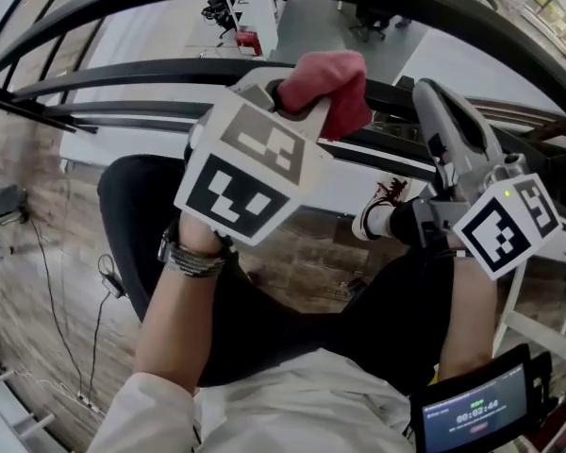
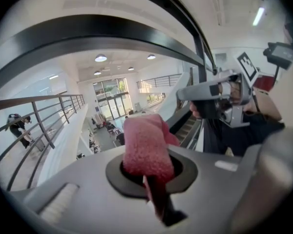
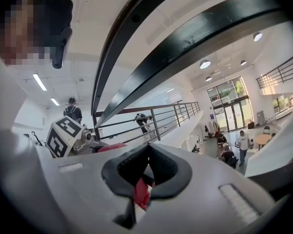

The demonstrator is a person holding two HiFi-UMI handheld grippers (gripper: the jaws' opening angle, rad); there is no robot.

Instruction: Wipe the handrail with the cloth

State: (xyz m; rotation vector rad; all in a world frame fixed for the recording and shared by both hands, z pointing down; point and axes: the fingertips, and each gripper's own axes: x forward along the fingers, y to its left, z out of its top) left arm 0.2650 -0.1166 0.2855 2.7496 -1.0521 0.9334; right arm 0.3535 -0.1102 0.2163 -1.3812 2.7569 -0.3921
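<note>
The left gripper (image 2: 146,172) is clamped on the cloth (image 2: 144,145), which stands up from its jaws as a folded pink wad at lower centre. That likely leaves a soft face to press on the handrail (image 2: 112,33). The rail arcs across the top of that view, above the cloth, and the two seem apart, though the wide lens makes the gap hard to judge.

The right gripper (image 3: 146,174) has its jaws together, apparently on nothing. A red sliver shows under the pads, and I cannot tell what it is. In the head view it sits at upper right, just beside the cloth, probably only keeping clear.

The rail runs off both frame edges with nothing on it, so a long stroke has room. Beyond it the floor drops away.
</note>
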